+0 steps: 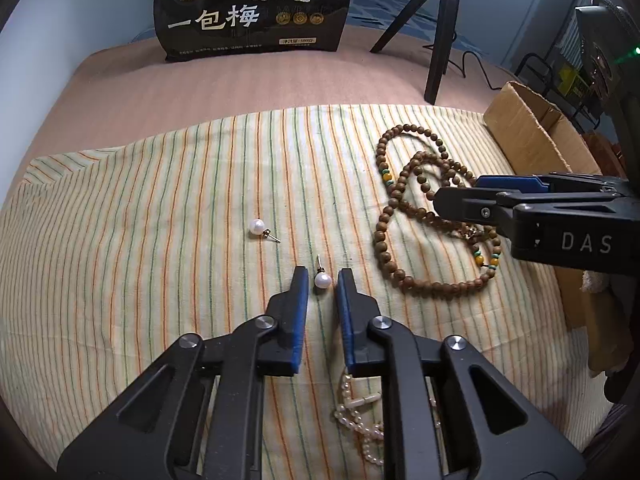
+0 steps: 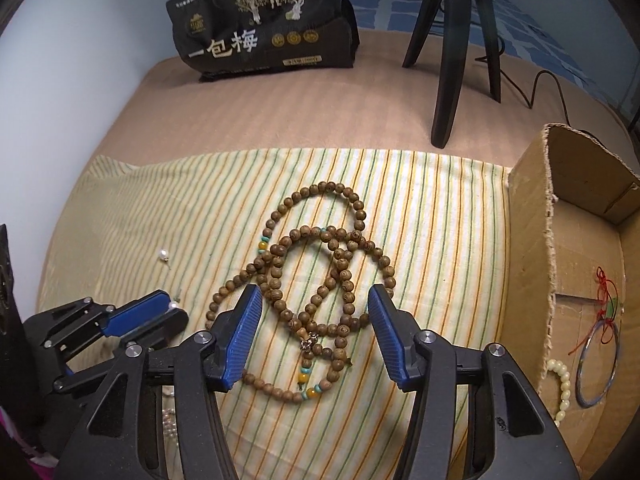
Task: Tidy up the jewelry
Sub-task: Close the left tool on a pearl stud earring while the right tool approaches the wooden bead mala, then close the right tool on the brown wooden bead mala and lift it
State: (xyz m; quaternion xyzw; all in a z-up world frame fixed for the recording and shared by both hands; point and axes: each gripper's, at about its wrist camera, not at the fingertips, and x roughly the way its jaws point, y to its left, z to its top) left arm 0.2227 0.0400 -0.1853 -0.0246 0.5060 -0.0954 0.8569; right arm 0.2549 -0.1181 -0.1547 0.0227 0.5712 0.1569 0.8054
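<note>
A pearl stud earring lies on the striped cloth between the tips of my left gripper, whose jaws stand slightly apart around it. A second pearl earring lies further left. A long wooden bead necklace is coiled on the cloth; my right gripper is open wide just above it, straddling its lower loops. In the left wrist view the right gripper reaches in from the right over the beads. A pearl strand lies under my left gripper.
An open cardboard box stands at the right, holding a bangle, a red cord and cream beads. A black snack bag and a black tripod stand at the back.
</note>
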